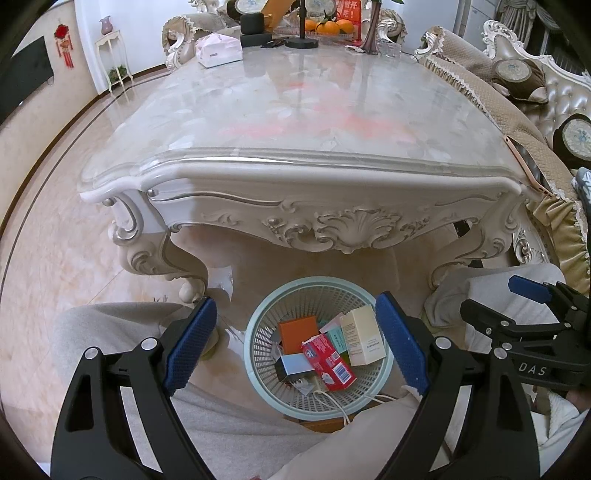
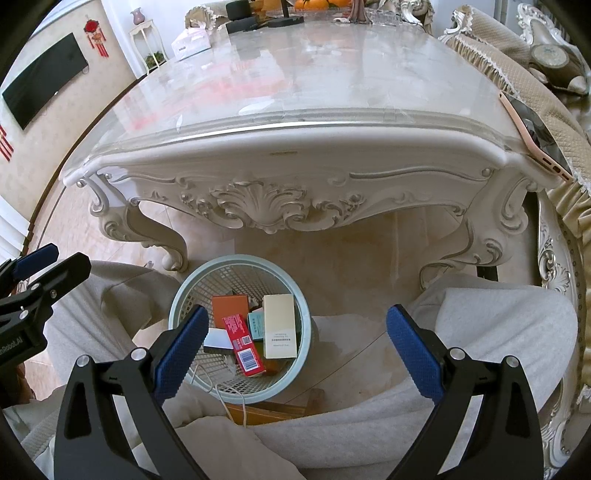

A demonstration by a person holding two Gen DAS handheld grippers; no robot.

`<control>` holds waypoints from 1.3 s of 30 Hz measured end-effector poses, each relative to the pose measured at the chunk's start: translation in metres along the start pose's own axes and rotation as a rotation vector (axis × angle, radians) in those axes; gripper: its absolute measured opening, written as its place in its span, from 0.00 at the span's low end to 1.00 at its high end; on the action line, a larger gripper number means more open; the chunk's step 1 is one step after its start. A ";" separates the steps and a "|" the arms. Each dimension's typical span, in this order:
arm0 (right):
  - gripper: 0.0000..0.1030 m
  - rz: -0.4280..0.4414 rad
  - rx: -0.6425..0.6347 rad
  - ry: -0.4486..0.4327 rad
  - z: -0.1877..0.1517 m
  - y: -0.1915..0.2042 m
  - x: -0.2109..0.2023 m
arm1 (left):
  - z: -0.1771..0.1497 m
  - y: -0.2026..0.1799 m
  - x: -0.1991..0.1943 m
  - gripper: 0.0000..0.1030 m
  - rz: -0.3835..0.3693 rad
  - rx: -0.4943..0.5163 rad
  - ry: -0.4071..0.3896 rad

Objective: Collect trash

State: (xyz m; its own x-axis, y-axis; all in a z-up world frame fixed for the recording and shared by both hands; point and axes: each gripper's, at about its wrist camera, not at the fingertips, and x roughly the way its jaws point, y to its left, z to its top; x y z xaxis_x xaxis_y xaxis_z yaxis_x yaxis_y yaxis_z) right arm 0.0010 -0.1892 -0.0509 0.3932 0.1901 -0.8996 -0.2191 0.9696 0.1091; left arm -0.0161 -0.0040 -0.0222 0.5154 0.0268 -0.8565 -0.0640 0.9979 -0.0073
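Observation:
A pale green mesh waste basket (image 1: 258, 321) (image 2: 177, 295) stands on the floor between a person's knees, below the table's near edge. Inside lie several small boxes: a red one (image 1: 327, 360) (image 2: 242, 341), an orange one (image 1: 299, 334) (image 2: 229, 308) and a cream one (image 1: 364, 338) (image 2: 280, 325). My left gripper (image 1: 295, 343) hangs open above the basket, nothing between its blue pads (image 1: 190, 343). My right gripper (image 2: 295, 347) is also open and empty, over the basket's right side. Each gripper shows at the edge of the other's view.
An ornate white table (image 1: 295, 177) with a glossy marble top (image 2: 295, 81) fills the upper half. A pink phone (image 1: 526, 164) (image 2: 532, 129) lies at its right corner. A tissue box (image 1: 218, 50), oranges (image 1: 327, 26) and dark items sit at the far end. A sofa (image 1: 517, 96) stands right.

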 end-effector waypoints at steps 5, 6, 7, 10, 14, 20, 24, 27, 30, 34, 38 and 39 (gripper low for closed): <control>0.90 -0.001 0.002 0.000 0.000 0.001 0.000 | 0.000 0.000 0.000 0.83 0.002 0.000 0.001; 0.90 -0.001 0.002 0.000 0.000 0.001 0.000 | 0.000 0.000 0.000 0.83 0.002 0.000 0.000; 0.90 -0.001 0.002 0.000 0.000 0.000 0.000 | 0.000 0.000 0.000 0.83 0.002 0.001 0.001; 0.90 0.000 0.001 0.000 0.001 0.000 0.000 | 0.000 0.000 0.000 0.83 0.002 0.000 0.001; 0.90 -0.002 0.002 0.002 -0.001 0.001 0.001 | -0.002 0.001 0.001 0.83 0.002 -0.001 0.004; 0.90 -0.003 0.003 0.004 -0.003 0.002 0.003 | -0.003 0.006 0.003 0.83 0.018 -0.018 0.017; 0.90 -0.003 0.003 0.005 -0.003 0.002 0.004 | -0.004 0.008 0.006 0.83 0.066 -0.019 0.027; 0.90 -0.004 0.002 0.008 -0.003 0.002 0.004 | -0.005 0.010 0.005 0.83 0.045 -0.031 0.026; 0.90 -0.005 -0.002 0.010 -0.003 0.002 0.006 | -0.006 0.013 0.005 0.83 0.048 -0.041 0.022; 0.90 -0.007 -0.002 0.012 -0.004 0.002 0.006 | -0.005 0.013 0.004 0.83 0.054 -0.042 0.015; 0.90 -0.010 -0.003 0.015 -0.003 0.001 0.007 | -0.004 0.015 0.005 0.83 0.053 -0.044 0.004; 0.90 -0.009 -0.003 0.014 -0.003 0.001 0.007 | -0.004 0.014 0.005 0.83 0.051 -0.041 0.007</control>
State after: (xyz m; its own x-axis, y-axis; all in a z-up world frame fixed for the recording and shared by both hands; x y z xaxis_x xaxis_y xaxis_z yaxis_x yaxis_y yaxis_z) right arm 0.0006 -0.1871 -0.0588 0.3827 0.1789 -0.9064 -0.2180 0.9709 0.0996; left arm -0.0174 0.0103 -0.0285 0.5046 0.0772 -0.8599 -0.1248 0.9921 0.0158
